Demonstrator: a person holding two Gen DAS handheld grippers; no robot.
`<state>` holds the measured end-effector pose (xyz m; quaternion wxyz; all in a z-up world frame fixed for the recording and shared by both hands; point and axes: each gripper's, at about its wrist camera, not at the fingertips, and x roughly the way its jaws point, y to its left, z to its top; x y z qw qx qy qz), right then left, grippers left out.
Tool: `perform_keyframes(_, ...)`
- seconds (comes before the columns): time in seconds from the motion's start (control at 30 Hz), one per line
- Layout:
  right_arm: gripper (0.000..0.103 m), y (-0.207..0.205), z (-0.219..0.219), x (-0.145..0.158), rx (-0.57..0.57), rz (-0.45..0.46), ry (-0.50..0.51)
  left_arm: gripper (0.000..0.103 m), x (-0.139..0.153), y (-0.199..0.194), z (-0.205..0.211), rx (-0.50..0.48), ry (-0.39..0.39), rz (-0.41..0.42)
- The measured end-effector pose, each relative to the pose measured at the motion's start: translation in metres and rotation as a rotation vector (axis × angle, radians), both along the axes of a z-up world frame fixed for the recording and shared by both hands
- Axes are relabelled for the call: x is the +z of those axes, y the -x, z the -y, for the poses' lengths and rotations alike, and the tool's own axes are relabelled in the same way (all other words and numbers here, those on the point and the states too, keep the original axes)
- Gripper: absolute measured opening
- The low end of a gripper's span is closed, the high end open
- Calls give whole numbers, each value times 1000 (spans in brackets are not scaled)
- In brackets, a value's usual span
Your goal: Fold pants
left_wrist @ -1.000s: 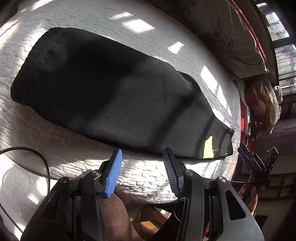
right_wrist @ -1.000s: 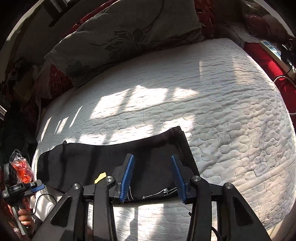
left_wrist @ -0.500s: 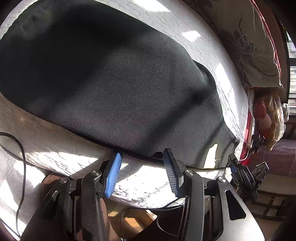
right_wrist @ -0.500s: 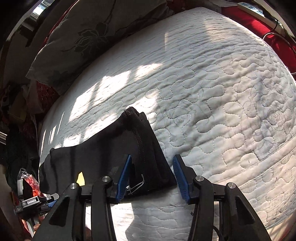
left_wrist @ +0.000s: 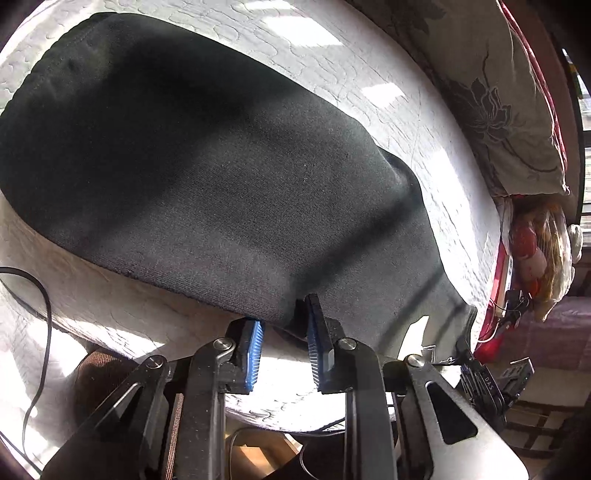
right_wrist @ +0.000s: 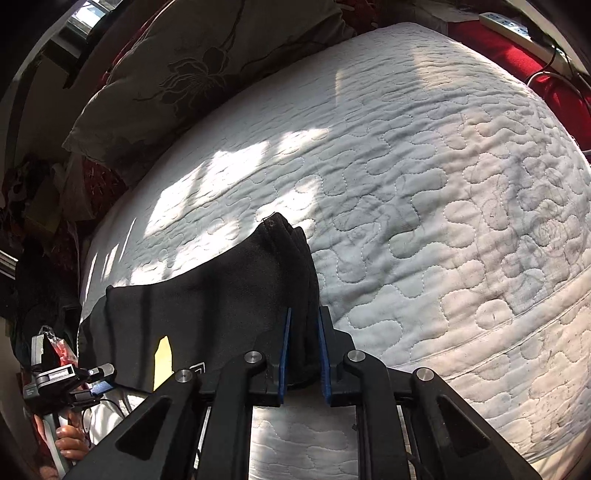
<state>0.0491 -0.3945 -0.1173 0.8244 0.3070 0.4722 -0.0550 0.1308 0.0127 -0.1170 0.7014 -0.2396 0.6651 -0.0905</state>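
Black pants lie flat along the near edge of a white quilted bed. My left gripper is at their near long edge; its jaws are closing, with a puckered bit of the fabric pinched between the blue pads. In the right wrist view the pants end in a stacked, layered edge. My right gripper has its jaws closing on that stack, which fills the gap between the pads. The left gripper shows at the far left, held by a hand.
A grey flowered pillow lies at the head of the bed, over red bedding. A black cable hangs off the bed's near side. A power strip sits at the far right edge. White quilt spreads right of the pants.
Both grippers have come in lower and closer to the pants. Their jaws, wide apart before, have narrowed onto the fabric: the left on the long edge, the right on the stacked end.
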Motion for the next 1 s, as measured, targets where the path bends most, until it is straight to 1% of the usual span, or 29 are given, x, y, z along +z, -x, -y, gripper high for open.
perform_keyframes(0.07, 13, 2, 0, 5, 8, 15, 4, 12, 3, 0, -5, 22, 50, -1)
perform_keyframes(0.1, 13, 4, 0, 9, 12, 22, 6, 12, 5, 1, -5, 20, 61, 6)
perform_keyframes(0.17, 13, 9, 0, 15, 10, 46, 12, 12, -2, 3, -1, 4, 54, 1)
perform_keyframes(0.2, 13, 12, 2, 16, 3, 57, 19, 12, -11, 3, 1, -3, 43, -23)
perform_keyframes(0.23, 13, 14, 4, 14, -5, 52, 20, 12, -20, 3, 2, -1, 41, -51)
perform_keyframes(0.3, 13, 17, 11, 0, -34, 13, 0, 12, -28, 4, -4, 27, 73, -57)
perform_keyframes(0.33, 14, 19, 13, -5, -42, 0, -9, 12, -27, 4, -6, 31, 85, -58)
perform_keyframes(0.4, 15, 21, 12, -9, -46, 8, -10, 12, -24, 4, -7, 21, 88, -56)
perform_keyframes(0.47, 19, 20, 12, -9, -43, 7, 0, 15, -19, 8, -9, 15, 78, -48)
perform_keyframes(0.53, 21, 20, 14, -9, -44, -3, -13, 14, -10, 17, -6, -5, 69, -33)
perform_keyframes(0.6, 28, 23, 18, -3, -57, 3, -21, 15, 3, 28, 8, -49, 68, 1)
perform_keyframes(0.63, 30, 26, 22, 2, -70, 19, -25, 15, 9, 32, 17, -77, 72, 15)
perform_keyframes(0.67, 33, 30, 27, 6, -82, 42, -34, 20, 14, 36, 29, -104, 75, 23)
perform_keyframes(0.7, 39, 33, 32, 11, -94, 63, -47, 28, 18, 40, 43, -132, 81, 27)
perform_keyframes(0.77, 45, 34, 42, 16, -110, 77, -63, 36, 21, 45, 75, -171, 88, 27)
perform_keyframes(0.9, 45, 35, 53, 28, -86, 76, -46, 37, 16, 52, 145, -258, 109, -25)
perform_keyframes(1.0, 45, 36, 57, 47, -14, 77, 18, 37, 13, 57, 180, -288, 91, -41)
